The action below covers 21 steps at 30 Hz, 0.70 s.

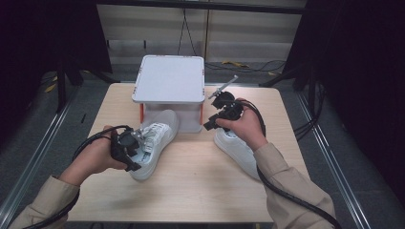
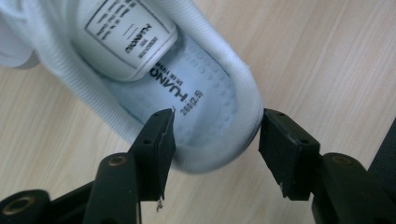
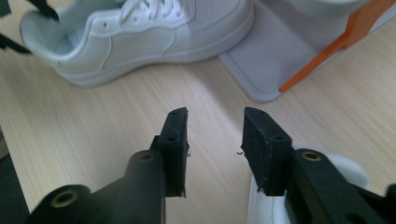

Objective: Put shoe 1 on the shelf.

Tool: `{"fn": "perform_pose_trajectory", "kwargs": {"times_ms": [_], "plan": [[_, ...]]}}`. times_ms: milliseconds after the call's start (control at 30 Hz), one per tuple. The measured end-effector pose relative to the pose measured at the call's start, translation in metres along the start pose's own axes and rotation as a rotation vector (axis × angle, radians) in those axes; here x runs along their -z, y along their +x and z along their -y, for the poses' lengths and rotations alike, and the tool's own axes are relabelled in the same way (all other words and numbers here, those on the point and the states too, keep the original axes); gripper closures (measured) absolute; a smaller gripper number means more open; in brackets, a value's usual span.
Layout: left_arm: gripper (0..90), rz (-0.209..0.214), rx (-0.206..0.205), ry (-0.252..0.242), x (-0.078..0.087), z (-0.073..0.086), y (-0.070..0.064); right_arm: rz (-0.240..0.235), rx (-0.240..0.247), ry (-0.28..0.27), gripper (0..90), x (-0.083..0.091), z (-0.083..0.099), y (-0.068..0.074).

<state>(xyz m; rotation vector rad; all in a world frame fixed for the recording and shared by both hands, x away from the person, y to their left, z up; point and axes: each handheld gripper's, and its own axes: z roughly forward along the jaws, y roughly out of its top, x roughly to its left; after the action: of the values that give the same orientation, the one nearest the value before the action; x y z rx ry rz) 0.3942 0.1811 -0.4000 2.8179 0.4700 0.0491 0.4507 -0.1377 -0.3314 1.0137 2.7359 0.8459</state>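
Note:
A white sneaker [image 1: 155, 140] lies on the wooden table [image 1: 191, 191] with its toe under the grey shelf box [image 1: 169, 78]. My left gripper [image 1: 128, 149] is at its heel. In the left gripper view it [image 2: 217, 135] stands open astride the heel [image 2: 243, 112], one jaw over the insole [image 2: 187, 93] and the other outside the heel wall. A second white sneaker [image 1: 236, 151] lies at the right, partly under the person's right hand. My right gripper [image 1: 220, 112] hovers above it, open [image 3: 215, 128] with nothing between its jaws, facing the first sneaker [image 3: 140, 37].
The shelf box stands at the back centre on orange legs [image 3: 327, 51], with its grey base plate [image 3: 275, 60] on the table. Black cables [image 1: 286, 191] trail from both grippers along the forearms. Bare table lies toward the front edge [image 1: 191, 210].

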Motion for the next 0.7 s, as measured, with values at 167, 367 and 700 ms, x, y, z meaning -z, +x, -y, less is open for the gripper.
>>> {"fn": "perform_pose_trajectory", "kwargs": {"times_ms": [167,367,700], "plan": [[48.4,0.030,-0.017,0.007,-0.006,-0.002,0.002,0.002,-0.013,-0.028,72.1,-0.003,-0.019,-0.004],[53.9,0.039,-0.039,0.015,-0.006,-0.003,0.002,0.016,-0.007,-0.052,77.3,-0.004,-0.039,-0.009],[70.5,0.071,-0.026,0.029,-0.005,-0.007,-0.002,0.033,-0.018,-0.078,76.7,-0.006,-0.062,-0.016]]}}
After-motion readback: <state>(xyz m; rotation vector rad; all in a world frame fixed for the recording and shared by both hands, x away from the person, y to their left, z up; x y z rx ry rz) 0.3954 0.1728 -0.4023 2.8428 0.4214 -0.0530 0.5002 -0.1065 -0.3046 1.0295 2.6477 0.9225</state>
